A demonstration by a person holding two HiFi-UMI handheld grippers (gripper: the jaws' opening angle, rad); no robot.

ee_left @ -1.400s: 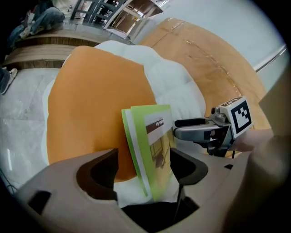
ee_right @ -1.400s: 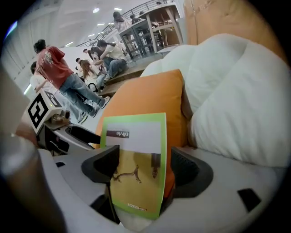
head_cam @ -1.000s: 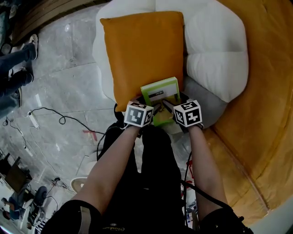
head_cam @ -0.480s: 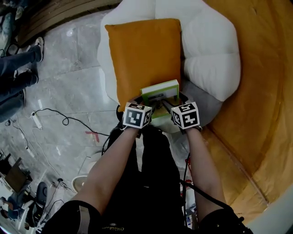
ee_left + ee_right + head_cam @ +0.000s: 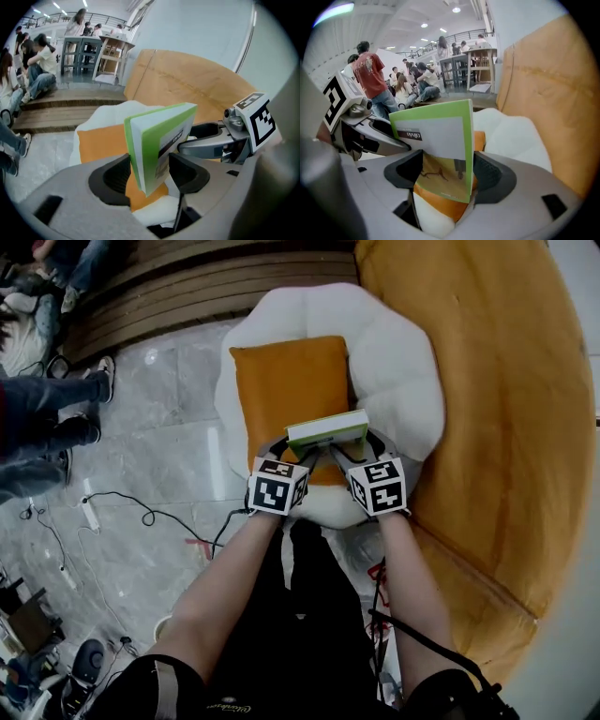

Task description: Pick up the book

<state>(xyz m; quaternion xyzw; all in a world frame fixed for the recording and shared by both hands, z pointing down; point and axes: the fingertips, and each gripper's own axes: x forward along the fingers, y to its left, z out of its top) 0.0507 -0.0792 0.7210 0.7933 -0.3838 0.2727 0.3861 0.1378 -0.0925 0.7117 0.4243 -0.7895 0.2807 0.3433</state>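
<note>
A green-edged book (image 5: 327,430) with a white cover hangs above an orange cushion (image 5: 286,381), clear of it and seen almost edge-on. Both grippers hold its near end. My left gripper (image 5: 302,457) is shut on the book (image 5: 161,140) across its thickness, near the spine corner; the gripper (image 5: 149,173) shows dark pads against both covers. My right gripper (image 5: 339,456) is shut on the book (image 5: 440,140) from the other side, and between the jaws of this gripper (image 5: 444,171) the cover faces the camera. The right gripper's marker cube (image 5: 255,119) shows beside the book.
The cushion lies on a white padded seat (image 5: 394,371). A curved orange surface (image 5: 497,399) rises to the right. Cables (image 5: 141,514) trail over the grey floor at left, near a person's legs (image 5: 47,427). Wooden steps (image 5: 206,282) run behind the seat.
The book has come up off the cushion with both grippers and tilted from flat to nearly edge-on. The seat and cushion look smaller and farther below.
</note>
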